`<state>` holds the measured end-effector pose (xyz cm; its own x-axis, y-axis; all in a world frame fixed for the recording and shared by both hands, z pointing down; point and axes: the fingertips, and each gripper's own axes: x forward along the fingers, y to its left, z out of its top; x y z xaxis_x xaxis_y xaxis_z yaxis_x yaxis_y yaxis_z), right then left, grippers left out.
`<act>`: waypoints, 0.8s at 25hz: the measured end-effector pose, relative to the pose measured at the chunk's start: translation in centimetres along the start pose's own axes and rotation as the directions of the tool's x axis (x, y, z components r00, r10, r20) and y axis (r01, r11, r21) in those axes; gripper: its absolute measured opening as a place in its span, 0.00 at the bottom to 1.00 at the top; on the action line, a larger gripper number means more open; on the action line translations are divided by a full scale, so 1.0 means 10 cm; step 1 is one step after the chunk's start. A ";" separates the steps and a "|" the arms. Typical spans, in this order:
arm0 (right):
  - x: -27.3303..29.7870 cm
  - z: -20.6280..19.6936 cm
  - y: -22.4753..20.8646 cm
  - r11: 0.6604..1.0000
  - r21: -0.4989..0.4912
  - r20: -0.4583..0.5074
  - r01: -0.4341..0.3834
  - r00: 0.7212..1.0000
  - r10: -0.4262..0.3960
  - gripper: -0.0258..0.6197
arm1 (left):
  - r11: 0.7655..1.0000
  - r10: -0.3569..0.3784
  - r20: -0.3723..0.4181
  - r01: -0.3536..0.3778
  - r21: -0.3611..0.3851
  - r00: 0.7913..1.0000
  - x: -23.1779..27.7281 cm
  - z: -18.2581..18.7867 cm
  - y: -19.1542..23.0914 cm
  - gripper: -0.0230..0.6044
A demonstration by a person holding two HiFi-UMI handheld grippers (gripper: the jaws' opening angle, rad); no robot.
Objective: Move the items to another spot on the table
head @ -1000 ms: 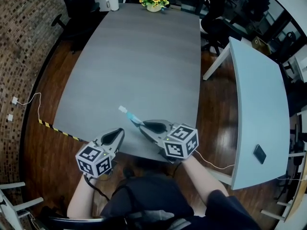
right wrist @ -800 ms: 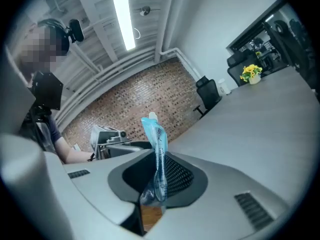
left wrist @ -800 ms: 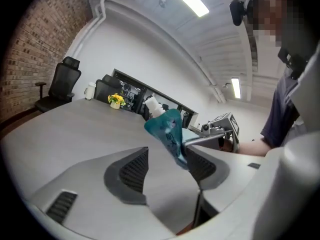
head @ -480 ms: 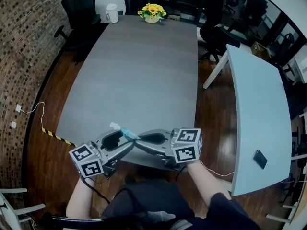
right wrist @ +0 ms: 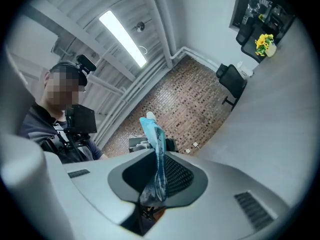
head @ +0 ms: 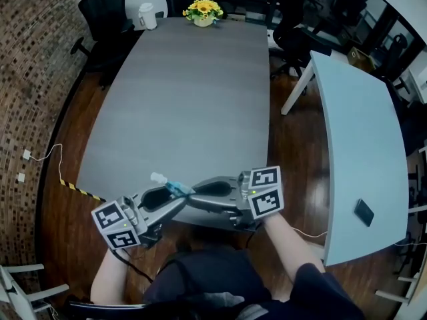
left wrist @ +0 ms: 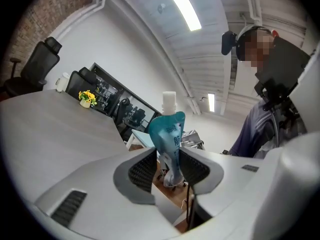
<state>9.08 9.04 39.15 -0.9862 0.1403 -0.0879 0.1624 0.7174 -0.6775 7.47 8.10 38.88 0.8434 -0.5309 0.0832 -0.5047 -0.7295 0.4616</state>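
Pouch (head: 175, 186), teal with a white cap, is up in the air over the near edge of the tabletop (head: 187, 99), held between both tools and not resting on anything. The right hand-held gripper (head: 195, 195) is clenched on the pouch's flat end. In the right gripper view, that end of the pouch (right wrist: 158, 156) disappears down into the right hand-held gripper (right wrist: 159, 178), so its bottom edge is hidden. The left hand-held gripper (head: 171, 199) has just been closing. In the left gripper view, the pouch (left wrist: 169, 134) stands cap-up between its jaws, and the left hand-held gripper (left wrist: 167, 155) grasps the fuller body near the jaw tips. Lower down, a gap shows on the left pad side. The print on the pouch is too small to read. In the head view most of the pouch is covered by the two tools, with only the cap and a teal strip showing. At the far end of the tabletop sit yellow flowers (head: 202, 10) and a white cup (head: 146, 16), well apart from the pouch. A second table (head: 353, 145) is on the right with a small dark flat object (head: 363, 212) on it, too small to identify. The person's arms are cut off at the bottom edge.
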 end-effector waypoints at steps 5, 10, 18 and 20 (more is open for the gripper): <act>-0.05 -0.05 0.06 0.998 -0.066 0.005 0.014 1.000 -0.013 0.18 | 1.000 0.018 -0.003 -0.018 0.004 1.000 0.01 -0.01 -0.09 0.23; -0.08 -0.15 0.01 0.985 -0.139 -0.027 0.105 0.994 -0.110 0.22 | 0.998 0.049 -0.007 -0.050 -0.031 0.999 -0.02 -0.06 -0.07 0.16; 0.12 -0.47 0.03 0.889 -0.352 -0.088 0.292 0.936 -0.342 0.50 | 1.000 0.028 -0.021 -0.028 -0.011 0.999 -0.21 -0.19 -0.23 0.15; 0.20 -0.55 0.14 0.876 -0.394 -0.137 0.278 0.925 -0.355 0.50 | 1.000 0.001 -0.001 -0.001 -0.001 1.000 -0.24 -0.18 -0.36 0.15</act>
<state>7.56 14.11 42.02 -0.9653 -0.0314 0.2593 -0.1192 0.9363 -0.3303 7.61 12.74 38.59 0.8430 -0.5312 0.0847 -0.5055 -0.7287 0.4620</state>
